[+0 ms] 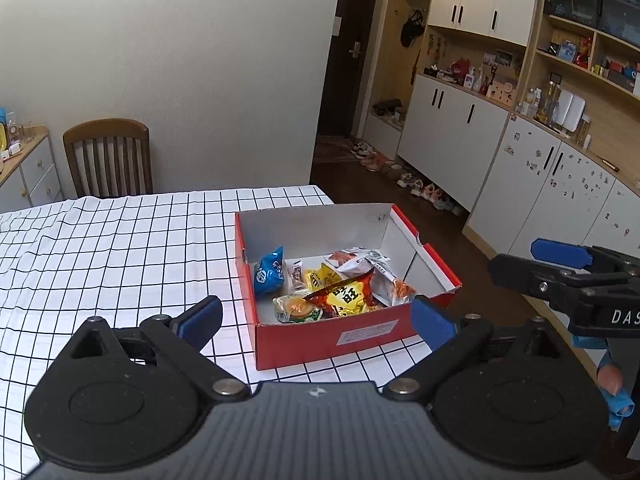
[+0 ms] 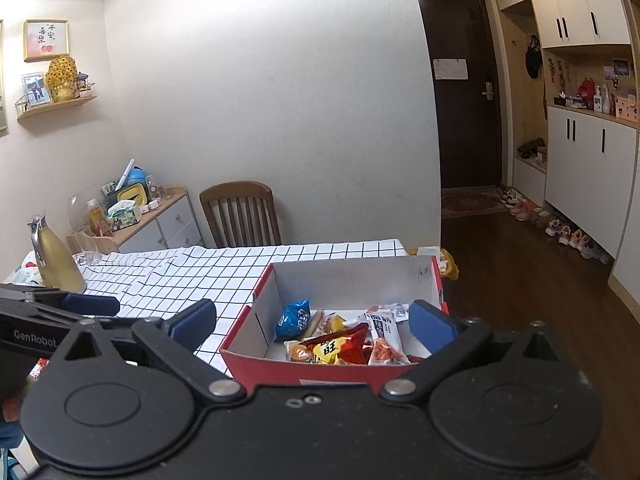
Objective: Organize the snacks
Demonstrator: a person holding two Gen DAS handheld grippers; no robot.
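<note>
- My left gripper [image 1: 316, 318] is nearest; its blue-padded jaws are spread wide and hold nothing; it hovers above the checked tablecloth [image 1: 120, 240], the near wall of the red box between the pads.
- My right gripper [image 2: 314, 324] is likewise released and empty, jaws apart; it looks down on the box's near edge; in the left wrist view it shows from the side at the right border, off the table's edge, and there I cannot judge its gap well.
- The red box [image 1: 320, 344], a lidless shoebox with white inner walls, sits on the cloth at the table's right side, close to the far right corner.
- The snacks lie inside the box, heaped toward its near half: a blue packet [image 1: 269, 272] leaning at the left wall; a red and yellow bag [image 1: 348, 294] on top in the middle; a green-edged packet [image 1: 296, 308] at the near wall; a white packet [image 1: 360, 262] behind; the far half of the floor is bare.
- Beyond, a gold jug [image 2: 56, 256] stands on the table's far left; a wooden chair [image 2: 240, 212] stands at the far side against the wall.
</note>
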